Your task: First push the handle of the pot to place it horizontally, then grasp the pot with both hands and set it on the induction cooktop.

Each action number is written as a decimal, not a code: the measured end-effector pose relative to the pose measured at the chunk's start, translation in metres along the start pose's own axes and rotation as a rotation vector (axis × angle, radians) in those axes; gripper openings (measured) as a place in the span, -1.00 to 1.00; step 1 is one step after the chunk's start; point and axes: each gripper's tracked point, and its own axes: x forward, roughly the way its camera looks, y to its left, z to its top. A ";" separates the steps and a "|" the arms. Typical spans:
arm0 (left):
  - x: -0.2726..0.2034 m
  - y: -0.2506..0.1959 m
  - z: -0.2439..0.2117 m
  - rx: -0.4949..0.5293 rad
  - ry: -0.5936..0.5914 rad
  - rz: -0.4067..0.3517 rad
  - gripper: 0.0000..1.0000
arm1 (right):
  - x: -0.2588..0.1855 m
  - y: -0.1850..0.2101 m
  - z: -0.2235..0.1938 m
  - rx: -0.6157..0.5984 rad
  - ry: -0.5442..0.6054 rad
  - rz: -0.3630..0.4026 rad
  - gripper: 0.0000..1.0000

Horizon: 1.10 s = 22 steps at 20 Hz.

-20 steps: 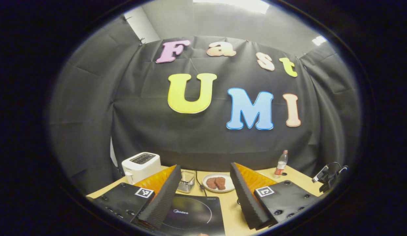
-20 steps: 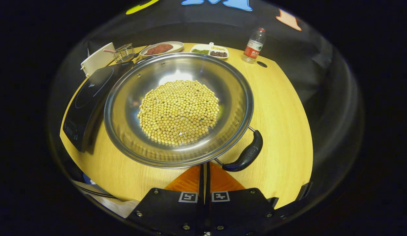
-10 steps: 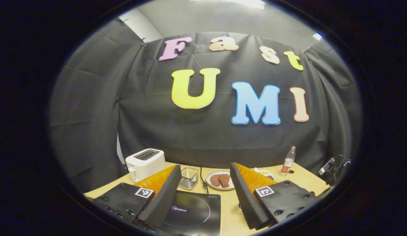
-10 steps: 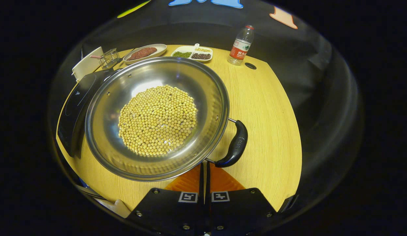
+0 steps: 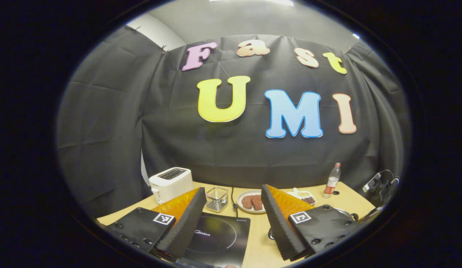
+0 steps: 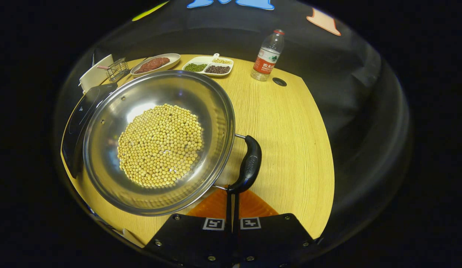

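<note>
In the right gripper view, the right gripper [image 6: 232, 193] has its two fingers pressed flat together with nothing between them, their tips touching the near end of the black handle [image 6: 249, 165] of the pot [image 6: 104, 123]. The pot, a wide steel pan heaped with yellow beans [image 6: 160, 145], sits on the wooden table [image 6: 290, 141] ahead and to the left of those fingers, its far left rim overlapping the black induction cooktop [image 6: 76, 123]. Beyond the pot stand a plate of meat [image 6: 155, 63], a divided dish [image 6: 208, 67] of dark and green beans, and a water bottle [image 6: 267, 56] ahead and slightly right. In the left gripper view, the left gripper [image 5: 233, 217] is held spread wide, grasping nothing, above the table. The cooktop [image 5: 216, 238] lies between and just under its fingers, toward the left one. A wire basket [image 5: 217, 198] and the meat plate [image 5: 249, 203] sit just ahead between the fingers, and a white toaster [image 5: 170, 182] stands beyond the left finger.
</note>
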 end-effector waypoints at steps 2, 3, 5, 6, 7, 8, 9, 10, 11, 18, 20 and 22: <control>-0.002 0.002 -0.002 0.005 0.003 0.015 0.97 | 0.006 0.002 0.007 -0.027 -0.012 0.002 -0.97; -0.003 0.005 -0.004 0.005 0.008 0.022 0.97 | 0.006 0.000 0.010 -0.038 -0.023 -0.009 -0.97; -0.003 0.008 -0.010 0.000 0.020 0.034 0.94 | 0.009 -0.004 0.016 -0.049 -0.044 -0.022 -0.99; -0.003 0.009 -0.013 0.001 0.027 0.039 0.97 | 0.011 -0.005 0.019 -0.044 -0.058 -0.027 -0.98; -0.003 0.009 -0.016 0.004 0.033 0.040 0.97 | 0.011 -0.006 0.022 -0.034 -0.072 -0.031 -0.98; -0.002 0.008 -0.018 0.006 0.039 0.040 0.97 | 0.011 -0.006 0.026 -0.024 -0.087 -0.034 -0.98; -0.003 0.006 -0.021 0.010 0.044 0.038 0.94 | 0.012 -0.006 0.028 -0.017 -0.098 -0.035 -0.97; -0.002 0.004 -0.022 0.014 0.049 0.034 0.90 | 0.013 -0.008 0.032 -0.014 -0.111 -0.037 -0.98; 0.000 0.001 -0.026 0.017 0.054 0.030 0.89 | 0.013 -0.009 0.033 -0.014 -0.120 -0.039 -0.97; 0.013 -0.018 -0.050 0.017 0.101 -0.005 0.90 | -0.019 -0.033 0.041 0.049 -0.238 -0.064 0.25; 0.018 -0.025 -0.057 0.019 0.112 -0.023 0.90 | -0.030 -0.036 0.048 0.106 -0.282 -0.044 0.94; 0.023 -0.034 -0.066 0.016 0.134 -0.046 0.89 | -0.042 -0.039 0.054 0.141 -0.333 -0.035 0.95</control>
